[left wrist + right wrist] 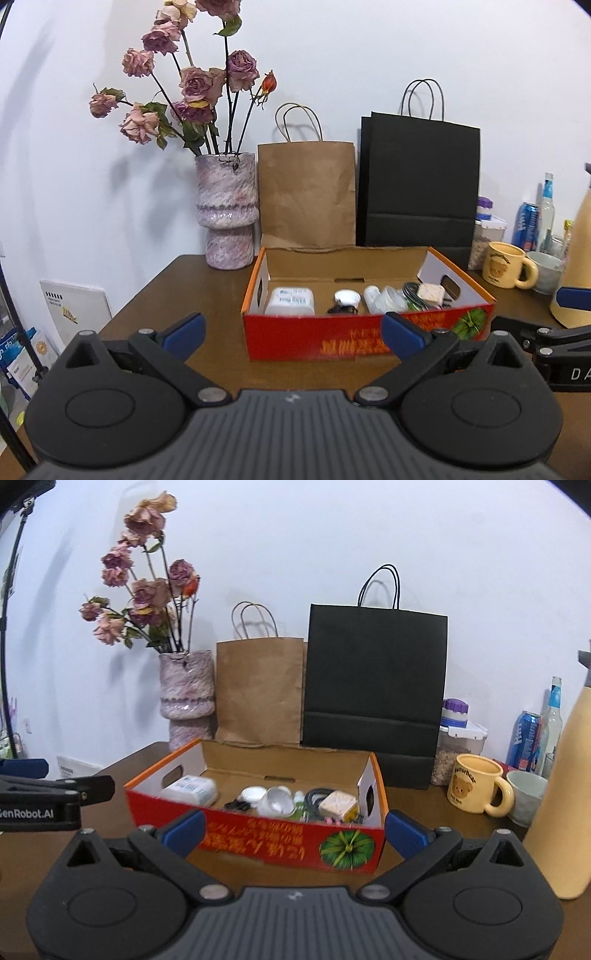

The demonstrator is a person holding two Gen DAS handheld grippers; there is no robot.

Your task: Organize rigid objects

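A red cardboard box point(317, 338) point(258, 843) stands open on the brown table point(207, 295). Inside lie a white packet point(291, 301) point(192, 789), a white round lid point(347, 296), a clear jar point(388, 300) point(277, 800), a black cable point(317, 795) and a cream square case point(430, 293) point(338, 800). My left gripper point(293, 334) hovers open just in front of the box, holding nothing. My right gripper point(293, 829) is open too, its blue pads point(404, 830) flanking the box front. The right gripper also shows at the left wrist view's right edge.
Behind the box stand a pink vase of dried roses point(227, 210), a brown paper bag point(306, 192) and a black paper bag point(421, 184). To the right are a yellow mug point(476, 784), a small bowl point(526, 797), a blue can point(526, 740), a glass bottle point(554, 716) and a tall beige flask point(565, 794).
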